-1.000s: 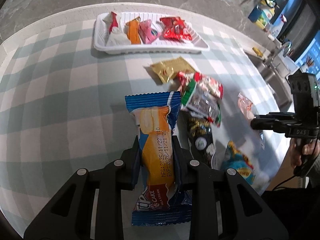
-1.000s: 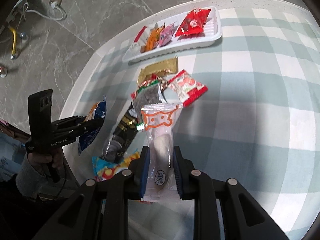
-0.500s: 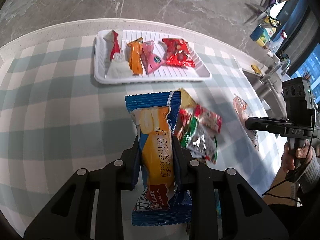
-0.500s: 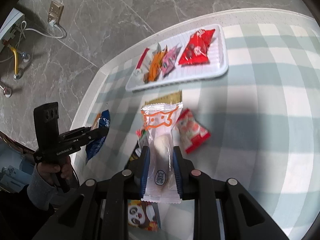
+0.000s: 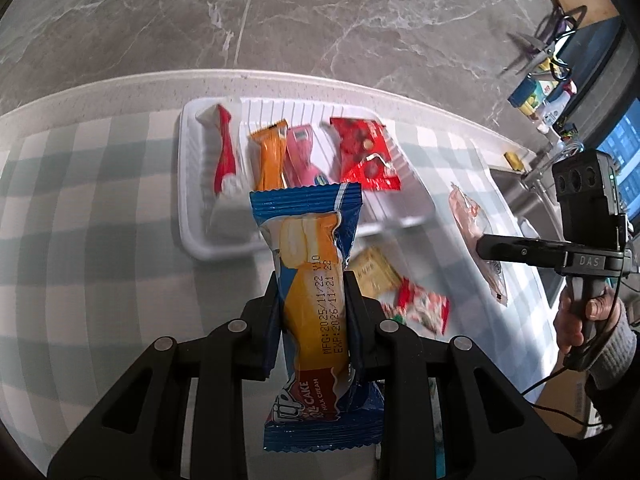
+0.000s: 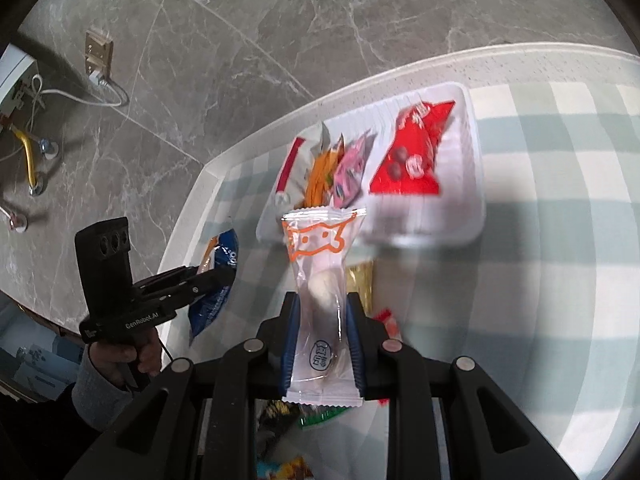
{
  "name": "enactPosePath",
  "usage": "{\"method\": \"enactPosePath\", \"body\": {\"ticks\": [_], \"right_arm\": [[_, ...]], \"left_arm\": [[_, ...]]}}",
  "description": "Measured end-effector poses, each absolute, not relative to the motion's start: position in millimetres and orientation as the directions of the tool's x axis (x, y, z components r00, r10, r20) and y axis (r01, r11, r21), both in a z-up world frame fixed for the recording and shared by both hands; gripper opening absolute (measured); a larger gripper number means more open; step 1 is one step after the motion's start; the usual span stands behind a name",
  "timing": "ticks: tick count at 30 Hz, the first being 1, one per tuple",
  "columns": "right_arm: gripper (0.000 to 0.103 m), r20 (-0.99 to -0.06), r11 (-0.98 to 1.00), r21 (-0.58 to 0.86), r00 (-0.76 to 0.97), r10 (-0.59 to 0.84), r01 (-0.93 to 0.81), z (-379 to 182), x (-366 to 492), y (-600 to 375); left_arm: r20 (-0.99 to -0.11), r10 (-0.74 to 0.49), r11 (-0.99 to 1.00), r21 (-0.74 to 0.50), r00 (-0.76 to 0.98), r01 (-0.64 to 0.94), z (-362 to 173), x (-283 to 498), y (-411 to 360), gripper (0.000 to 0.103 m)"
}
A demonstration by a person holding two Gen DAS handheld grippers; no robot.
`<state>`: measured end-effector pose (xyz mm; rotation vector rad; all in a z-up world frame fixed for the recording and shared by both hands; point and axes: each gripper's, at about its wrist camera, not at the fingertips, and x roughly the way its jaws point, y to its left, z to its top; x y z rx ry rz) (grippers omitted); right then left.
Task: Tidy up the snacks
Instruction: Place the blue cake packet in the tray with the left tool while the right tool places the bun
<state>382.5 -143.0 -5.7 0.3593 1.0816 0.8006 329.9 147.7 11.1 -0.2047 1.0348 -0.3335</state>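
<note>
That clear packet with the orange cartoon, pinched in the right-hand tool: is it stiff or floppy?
Probably fairly floppy: the clear packet is thin film, pinched narrow where the right gripper clamps it. Likely light, since its free end stands up unsupported. The glossy film may be slippery.

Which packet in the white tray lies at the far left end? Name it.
The white packet with the red stripe, in the white tray. The orange packet, pink packet and red packet lie to its right.

**What I can read**

The blue cake wrapper (image 5: 316, 300) in my left gripper (image 5: 314, 292) says "CAKE", "MILK CREAM", "MFG: 2025/11/22" and "EXP: 2026/11/21". My right gripper (image 5: 520, 249) reads "DAS"; in the other view, my left reads "GenRobot.AI".
</note>
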Motion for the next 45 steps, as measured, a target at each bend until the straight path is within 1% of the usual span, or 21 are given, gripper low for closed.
{"method": "enactPosePath", "body": {"ticks": [10,22,29,34,43,45], "right_arm": [[0.025,-0.634,0.670,0.626,0.240,0.735,-0.400,2.6,436.6,-124.0],[0.026,-0.636,0.673,0.636,0.237,0.734,-0.378,-7.7,490.0,-99.8],[0.026,-0.646,0.683,0.631,0.238,0.725,-0.368,-15.1,509.2,-88.7],[0.026,-0.658,0.697,0.620,0.244,0.712,-0.360,-20.3,519.6,-81.7],[0.030,-0.696,0.738,0.560,0.269,0.666,-0.377,-23.4,523.9,-74.0],[0.033,-0.696,0.739,0.554,0.274,0.663,-0.383,-21.4,520.9,-75.3]], "left_arm": [[-0.807,-0.370,0.929,-0.327,0.459,0.174,5.4,395.4,145.5,0.025],[-0.812,-0.368,0.930,-0.333,0.453,0.158,-6.4,454.9,144.9,0.025],[-0.818,-0.355,0.935,-0.325,0.452,0.145,-15.5,479.6,144.2,0.025],[-0.824,-0.330,0.944,-0.297,0.460,0.144,-21.8,492.5,139.9,0.025],[-0.838,-0.277,0.961,-0.246,0.470,0.127,-32.3,506.1,130.8,0.027],[-0.837,-0.274,0.962,-0.242,0.474,0.128,-31.6,506.0,129.5,0.027]]}}
